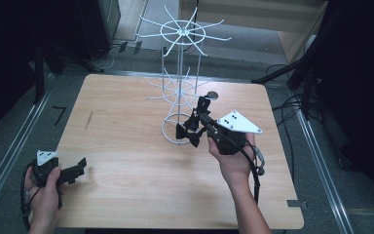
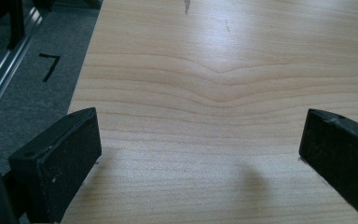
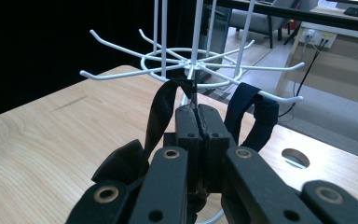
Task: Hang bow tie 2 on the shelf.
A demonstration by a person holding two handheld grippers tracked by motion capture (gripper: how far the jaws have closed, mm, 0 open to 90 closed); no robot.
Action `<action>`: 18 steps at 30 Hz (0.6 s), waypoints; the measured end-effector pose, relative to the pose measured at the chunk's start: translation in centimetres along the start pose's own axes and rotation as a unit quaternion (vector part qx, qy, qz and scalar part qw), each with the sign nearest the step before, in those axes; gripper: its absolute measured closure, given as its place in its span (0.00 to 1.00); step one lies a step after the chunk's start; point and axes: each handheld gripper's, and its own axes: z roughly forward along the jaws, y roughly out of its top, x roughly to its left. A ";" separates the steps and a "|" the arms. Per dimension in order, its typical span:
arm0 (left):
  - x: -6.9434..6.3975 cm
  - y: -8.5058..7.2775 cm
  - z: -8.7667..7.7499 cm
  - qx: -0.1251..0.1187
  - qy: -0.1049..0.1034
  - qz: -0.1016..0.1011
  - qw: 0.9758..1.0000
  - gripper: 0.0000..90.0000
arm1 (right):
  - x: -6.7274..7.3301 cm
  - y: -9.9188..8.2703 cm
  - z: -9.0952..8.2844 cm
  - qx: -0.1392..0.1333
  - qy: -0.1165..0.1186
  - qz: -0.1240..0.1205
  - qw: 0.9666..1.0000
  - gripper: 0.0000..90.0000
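Nearest the lens in the right gripper view: the right gripper (image 3: 198, 119), its two black jaws pressed fully together, pinching a thin dark band of the black bow tie (image 3: 256, 116) between their tips. The strap rises in a loop on either side of the closed jaws; one side of the loop appears to lie over a lower arm of the white wire rack (image 3: 186, 63), though the contact point is hard to make out. In the high view the bow-shaped part of the tie (image 1: 187, 135) hangs below the gripper (image 1: 200, 111), just beside the rack's ring base (image 1: 168, 132) and close above the wooden table (image 1: 126, 146). The right hand (image 1: 231, 156) grips the tool from below, its grey three-cornered plate (image 1: 237, 122) facing up. The rack stands upright near the middle of the far half of the table, two tiers of hooked arms radiating from its post. Left gripper (image 1: 73, 171): held low at the near left corner, well apart from the rack, jaws spread wide with only bare tabletop (image 2: 214, 140) between them, nothing held. A round hole (image 1: 213, 95) in the tabletop lies just behind the right gripper.
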 end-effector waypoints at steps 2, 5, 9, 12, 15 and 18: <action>0.0 0.0 0.0 0.000 0.000 0.000 1.000 0.00 | 0.0 0.0 0.1 0.001 0.000 -0.001 1.000 1.00; 0.0 0.0 0.0 0.000 0.000 0.000 1.000 0.00 | -0.2 0.0 0.5 0.004 -0.002 0.000 1.000 1.00; 0.0 0.0 0.0 0.000 0.000 0.000 1.000 0.00 | -0.4 -0.1 0.9 0.008 -0.002 0.004 1.000 1.00; 0.0 0.0 0.0 0.000 -0.001 0.000 1.000 0.00 | -0.5 -0.1 1.2 0.008 -0.001 0.006 1.000 1.00; 0.0 0.0 0.0 0.001 -0.001 0.000 1.000 0.00 | -0.6 -0.1 1.5 0.010 0.000 0.009 1.000 1.00; 0.0 0.0 0.0 0.001 -0.001 0.000 1.000 0.00 | -0.6 -0.1 1.8 0.012 0.000 0.009 1.000 1.00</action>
